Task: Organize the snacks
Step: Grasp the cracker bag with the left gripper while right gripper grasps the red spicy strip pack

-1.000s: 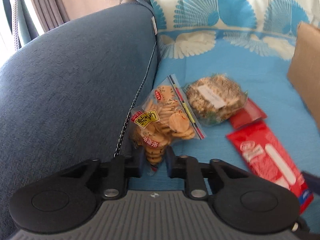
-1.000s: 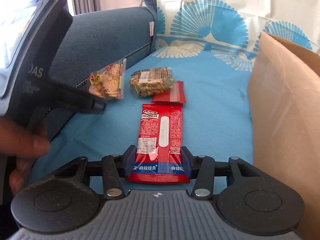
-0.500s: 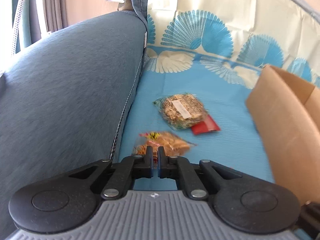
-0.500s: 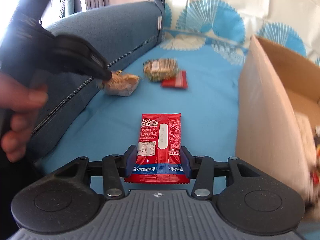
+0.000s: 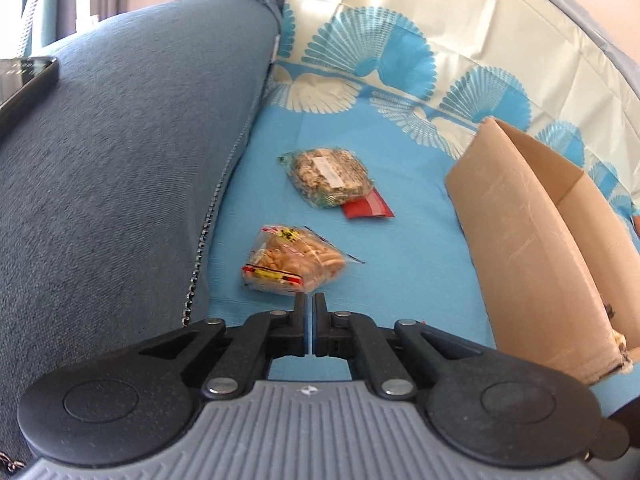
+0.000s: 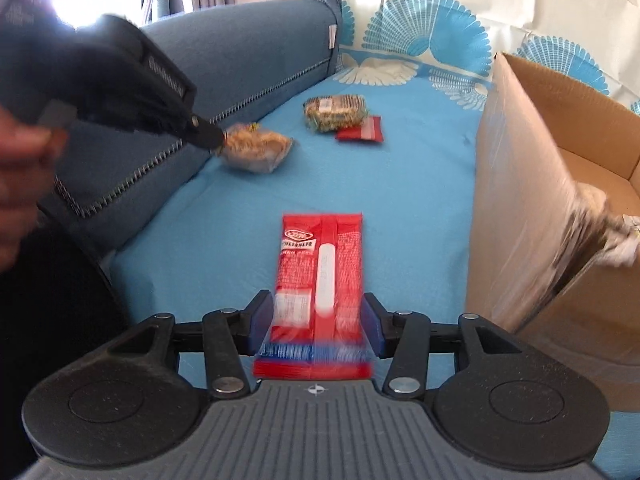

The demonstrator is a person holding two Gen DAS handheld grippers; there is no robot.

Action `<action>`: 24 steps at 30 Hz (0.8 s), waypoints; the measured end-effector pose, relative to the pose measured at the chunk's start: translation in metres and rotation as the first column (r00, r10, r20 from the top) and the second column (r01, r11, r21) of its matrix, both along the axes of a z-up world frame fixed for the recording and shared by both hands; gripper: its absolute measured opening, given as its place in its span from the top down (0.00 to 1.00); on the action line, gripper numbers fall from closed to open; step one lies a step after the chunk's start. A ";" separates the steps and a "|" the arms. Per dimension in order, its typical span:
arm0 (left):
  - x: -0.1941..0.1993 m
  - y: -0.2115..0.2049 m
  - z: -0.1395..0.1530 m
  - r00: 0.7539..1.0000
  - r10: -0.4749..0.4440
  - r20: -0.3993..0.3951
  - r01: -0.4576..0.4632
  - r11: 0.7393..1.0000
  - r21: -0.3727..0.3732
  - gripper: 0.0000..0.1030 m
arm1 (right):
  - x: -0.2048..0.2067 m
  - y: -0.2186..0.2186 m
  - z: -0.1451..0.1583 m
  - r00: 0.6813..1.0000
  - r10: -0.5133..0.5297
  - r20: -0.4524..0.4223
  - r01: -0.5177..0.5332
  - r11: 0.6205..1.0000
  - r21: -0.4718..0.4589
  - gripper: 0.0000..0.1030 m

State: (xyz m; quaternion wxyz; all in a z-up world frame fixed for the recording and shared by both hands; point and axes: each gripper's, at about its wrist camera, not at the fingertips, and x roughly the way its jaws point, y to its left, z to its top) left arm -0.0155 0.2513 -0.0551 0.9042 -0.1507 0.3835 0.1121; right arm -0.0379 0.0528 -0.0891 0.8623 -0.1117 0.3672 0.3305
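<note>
My left gripper (image 5: 309, 300) is shut, its fingertips pinching the near edge of a clear bag of round crackers (image 5: 294, 266) just above the blue sheet. The right wrist view shows the same left gripper (image 6: 210, 138) touching that bag (image 6: 256, 150) beside the sofa arm. My right gripper (image 6: 318, 320) is shut on a long red snack pack (image 6: 320, 276), pads pressed on both of its sides, the pack sticking out ahead. An open cardboard box (image 6: 516, 184) stands to the right of it.
A clear pack of brown bars (image 5: 330, 176) lies on the sheet, overlapping a small red packet (image 5: 368, 210). The blue sofa arm (image 5: 120, 160) rises at the left with a phone (image 5: 24, 84) on it. The box (image 5: 532, 248) borders the right. A hand (image 6: 20, 184) holds the left gripper.
The left gripper's jaws closed on the cracker bag's edge and it drew back and up with the bag. The right gripper carried the red pack rightward, nearer the box.
</note>
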 end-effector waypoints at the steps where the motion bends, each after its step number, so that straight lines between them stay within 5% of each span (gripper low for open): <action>1: 0.000 0.002 -0.001 1.000 0.017 0.009 -0.016 1.000 -0.012 0.95 | 0.001 0.001 -0.001 1.000 0.003 0.003 -0.003 1.000 0.003 0.51; 3: -0.001 0.007 -0.003 0.998 0.056 0.037 -0.055 0.998 -0.033 0.89 | 0.002 0.003 0.001 1.000 0.010 0.023 -0.011 1.000 0.022 0.47; 6: 0.004 0.010 -0.007 0.995 0.092 0.038 -0.091 0.995 -0.035 0.61 | 0.005 0.005 0.000 0.999 0.015 0.046 -0.017 0.999 0.038 0.40; 10: 0.019 0.003 -0.012 0.997 0.072 0.010 -0.072 0.997 0.003 0.39 | 0.013 0.008 -0.008 1.000 0.011 0.005 -0.011 0.999 0.045 0.39; 19: 0.045 0.001 -0.030 0.994 0.102 0.043 -0.102 0.995 0.002 0.13 | 0.019 0.016 -0.020 1.000 0.010 -0.013 -0.009 1.000 0.004 0.37; 24: 0.059 0.000 -0.040 0.983 0.172 0.066 -0.172 0.985 -0.006 0.12 | 0.019 0.016 -0.021 1.000 0.011 -0.015 -0.011 1.000 0.008 0.36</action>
